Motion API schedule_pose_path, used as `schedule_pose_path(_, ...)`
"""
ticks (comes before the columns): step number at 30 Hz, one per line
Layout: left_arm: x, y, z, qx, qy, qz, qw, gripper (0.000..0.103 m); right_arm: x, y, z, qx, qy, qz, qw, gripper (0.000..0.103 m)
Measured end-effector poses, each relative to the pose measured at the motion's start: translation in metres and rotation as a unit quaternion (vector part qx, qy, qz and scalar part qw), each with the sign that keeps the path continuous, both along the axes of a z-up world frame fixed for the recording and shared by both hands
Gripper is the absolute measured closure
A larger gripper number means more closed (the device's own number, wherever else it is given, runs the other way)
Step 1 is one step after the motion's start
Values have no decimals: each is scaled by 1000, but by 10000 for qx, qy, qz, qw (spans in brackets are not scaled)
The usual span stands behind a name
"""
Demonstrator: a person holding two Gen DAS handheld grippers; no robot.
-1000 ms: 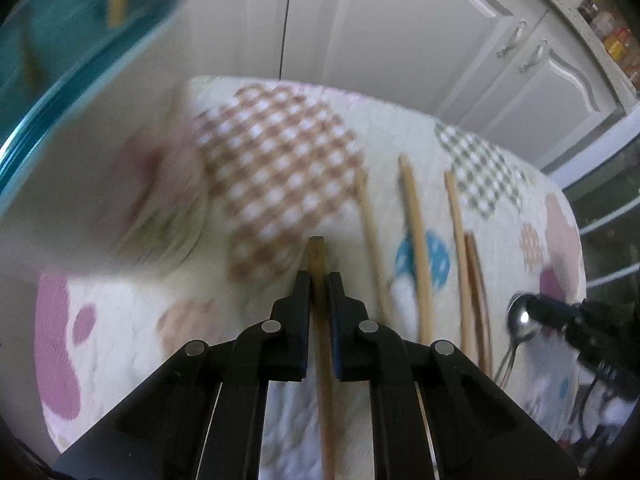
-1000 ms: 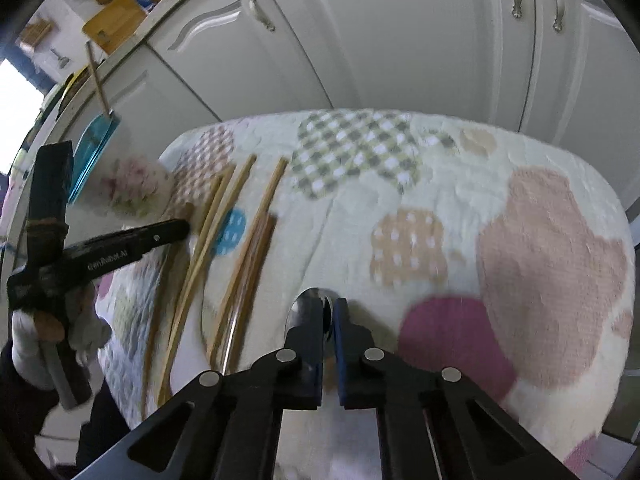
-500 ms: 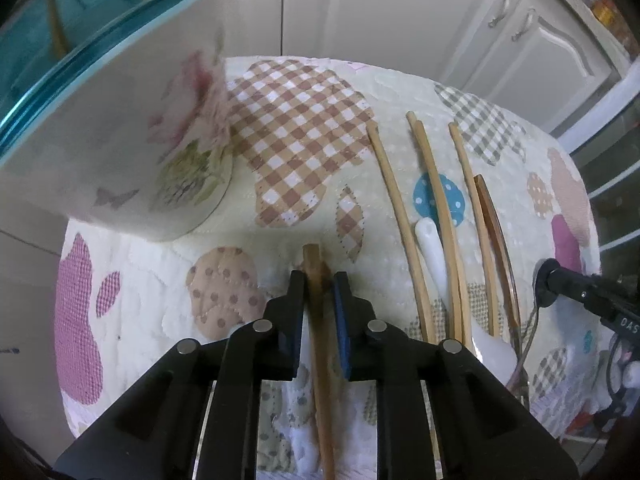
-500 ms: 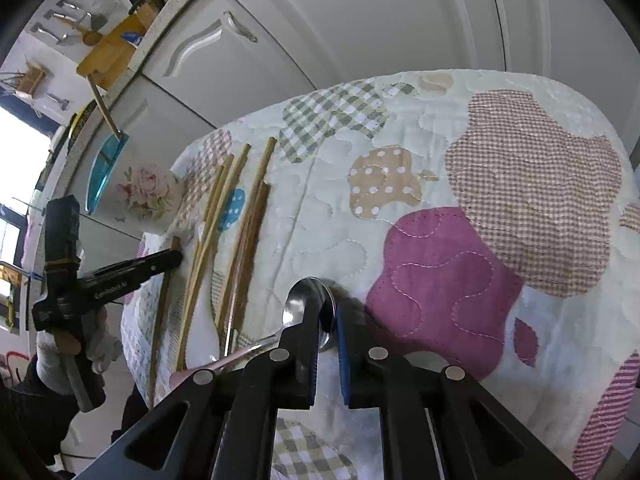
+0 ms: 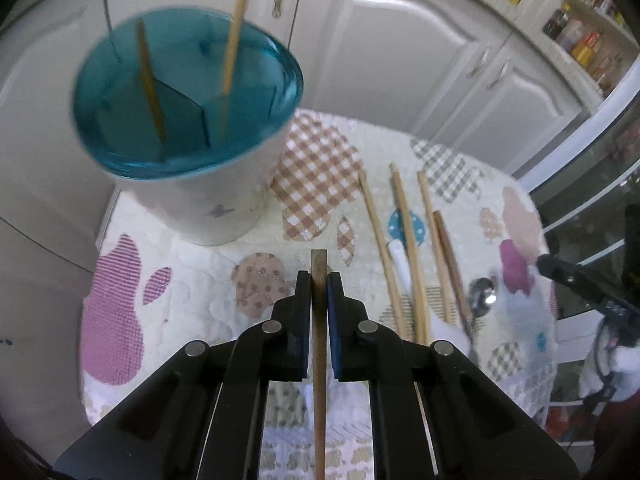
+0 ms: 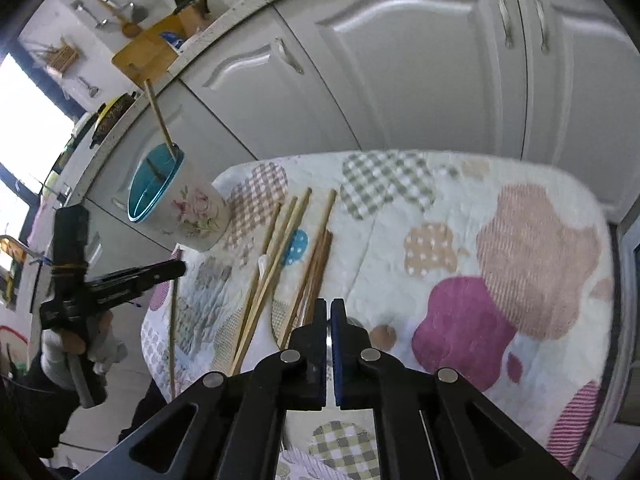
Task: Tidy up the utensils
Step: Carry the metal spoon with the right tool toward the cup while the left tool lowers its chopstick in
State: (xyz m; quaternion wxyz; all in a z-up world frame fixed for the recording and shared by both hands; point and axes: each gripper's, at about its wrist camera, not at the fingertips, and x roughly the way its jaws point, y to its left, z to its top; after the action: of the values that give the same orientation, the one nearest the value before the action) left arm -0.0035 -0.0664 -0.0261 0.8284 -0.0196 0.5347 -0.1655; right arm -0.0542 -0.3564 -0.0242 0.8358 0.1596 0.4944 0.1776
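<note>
My left gripper (image 5: 319, 280) has its jaws closing on a brown wooden chopstick (image 5: 319, 320), which is lifted off the quilted cloth. Ahead and to the left stands a white floral cup (image 5: 208, 208) with a teal inside, holding two chopsticks. Several bamboo chopsticks (image 5: 408, 240) and a white spoon (image 5: 400, 256) lie to the right. A metal spoon (image 5: 482, 300) rests on the cloth, apart from my right gripper (image 5: 540, 262). In the right wrist view my right gripper (image 6: 329, 304) is shut, with the spoon's silver showing behind its jaws. My left gripper (image 6: 180, 268) hangs beside the cup (image 6: 192, 216).
The quilted patchwork cloth (image 6: 500, 240) covers a small table with a rounded edge. White cabinet doors (image 6: 400, 60) stand close behind it, and a glass door (image 5: 592, 208) is at the right. A gloved hand (image 6: 68, 352) holds the left gripper.
Both grippers have risen. The left one carried its chopstick up, so the cup's teal inside now shows. The right gripper's tips, which were at the metal spoon's bowl, now stand higher over the cloth.
</note>
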Motion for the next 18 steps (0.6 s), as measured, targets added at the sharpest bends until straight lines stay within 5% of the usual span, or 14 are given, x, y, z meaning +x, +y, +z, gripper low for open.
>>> schedule_pose_path(3,-8,9,15,-81,-185,10,9998,97,-3,2,0,-121,-54,-21,9999,101)
schedule_pose_path(7,-17,18,34,-155,-295,29,9994,97,-7,4,-22,-178,107,46,9998,72)
schedule_pose_path(11,-25,23,50,-192,-390,37,9990,97,0,14,-50,-292,323,124,9990,72)
schedule_pose_path(14,-30,24,64,-236,-495,6,9985,97,6,21,-64,-196,396,248,9987,93)
schedule_pose_path(18,-37,31,90,-433,-666,-55,9968,97,1,20,-60,28,395,249,9989,100)
